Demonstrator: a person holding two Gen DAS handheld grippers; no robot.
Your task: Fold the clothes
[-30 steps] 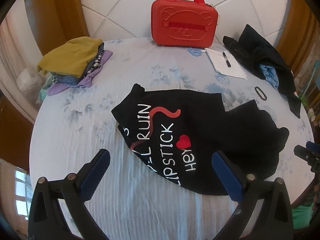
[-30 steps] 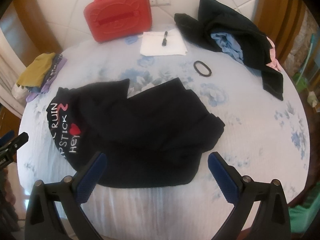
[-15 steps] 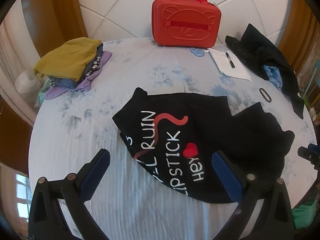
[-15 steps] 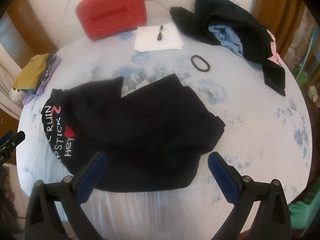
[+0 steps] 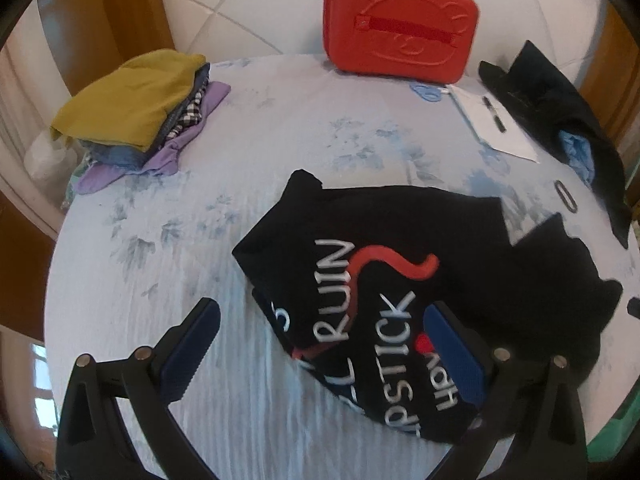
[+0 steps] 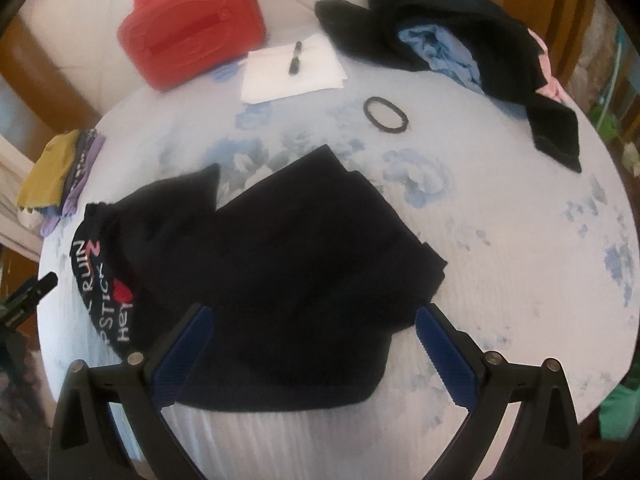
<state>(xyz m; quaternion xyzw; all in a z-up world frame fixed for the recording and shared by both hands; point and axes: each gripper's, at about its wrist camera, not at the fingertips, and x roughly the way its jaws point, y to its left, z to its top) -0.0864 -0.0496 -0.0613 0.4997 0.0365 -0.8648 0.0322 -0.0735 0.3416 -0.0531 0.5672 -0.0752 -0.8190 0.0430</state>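
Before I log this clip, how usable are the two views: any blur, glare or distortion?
Left wrist view: mostly sharp, the lettering on the black T-shirt reads clearly; fisheye bends the bed into a dome, corners vignetted black. Right wrist view: softer, smeared as if by motion, the red case and pen fuzzy; the white headboard behind looks washed out.

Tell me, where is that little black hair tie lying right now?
The black hair tie lies flat on the flowered bedsheet, in the right wrist view between the white paper and the heap of dark clothes, beyond the black printed shirt.
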